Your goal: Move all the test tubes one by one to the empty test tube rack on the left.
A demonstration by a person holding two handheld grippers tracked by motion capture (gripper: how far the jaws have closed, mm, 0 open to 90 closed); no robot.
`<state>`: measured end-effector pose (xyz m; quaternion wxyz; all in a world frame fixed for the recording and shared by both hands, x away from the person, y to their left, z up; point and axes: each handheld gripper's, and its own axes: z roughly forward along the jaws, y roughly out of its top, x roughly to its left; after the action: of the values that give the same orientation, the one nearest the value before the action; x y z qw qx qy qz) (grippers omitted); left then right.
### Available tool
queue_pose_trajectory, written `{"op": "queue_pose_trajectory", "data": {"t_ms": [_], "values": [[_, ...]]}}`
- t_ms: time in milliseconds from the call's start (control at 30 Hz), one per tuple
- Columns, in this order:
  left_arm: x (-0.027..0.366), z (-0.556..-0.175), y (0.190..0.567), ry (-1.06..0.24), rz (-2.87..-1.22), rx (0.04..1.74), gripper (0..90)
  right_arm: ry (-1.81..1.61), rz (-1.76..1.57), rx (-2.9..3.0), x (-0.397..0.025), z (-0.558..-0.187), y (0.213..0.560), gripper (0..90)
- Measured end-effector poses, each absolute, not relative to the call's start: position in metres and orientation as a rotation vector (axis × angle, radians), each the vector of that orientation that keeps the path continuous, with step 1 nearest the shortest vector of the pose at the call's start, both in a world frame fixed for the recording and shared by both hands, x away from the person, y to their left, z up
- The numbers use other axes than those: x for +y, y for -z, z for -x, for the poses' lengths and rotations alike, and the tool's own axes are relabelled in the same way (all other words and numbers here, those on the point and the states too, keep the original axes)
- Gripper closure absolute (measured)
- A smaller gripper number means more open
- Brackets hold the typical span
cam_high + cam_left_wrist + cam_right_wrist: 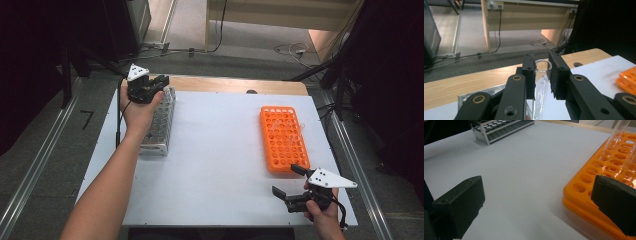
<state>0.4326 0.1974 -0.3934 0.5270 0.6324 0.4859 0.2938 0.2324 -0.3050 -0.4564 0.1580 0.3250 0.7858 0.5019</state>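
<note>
My left gripper [161, 82] is held at the far end of a silver metal tube rack [159, 131] at the table's left. In the left gripper view its jaws [542, 60] press both sides of a clear glass test tube [541, 87], just below its open rim. At the right lies an orange plastic tube rack [283, 137] holding a few clear tubes [617, 133]. My right gripper [285, 180] hovers at the orange rack's near corner, its jaws [536, 207] wide open with nothing between them, above the white table beside the orange rack [599, 182].
A white sheet covers the table [220, 145], with a wooden strip [235, 85] along its far edge. The metal rack [499, 127] shows far across the table in the right gripper view. Cables and desk legs lie on the floor beyond.
</note>
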Motion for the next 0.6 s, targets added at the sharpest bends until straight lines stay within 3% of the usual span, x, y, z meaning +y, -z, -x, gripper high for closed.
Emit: {"op": "queue_pose_trajectory", "data": {"t_ms": [600], "values": [[0.193, -0.474, 0.401, -0.819, -1.468, 1.251, 75.2, -1.456, -0.931, 2.245, -0.309, -0.233, 0.457, 0.0]]}}
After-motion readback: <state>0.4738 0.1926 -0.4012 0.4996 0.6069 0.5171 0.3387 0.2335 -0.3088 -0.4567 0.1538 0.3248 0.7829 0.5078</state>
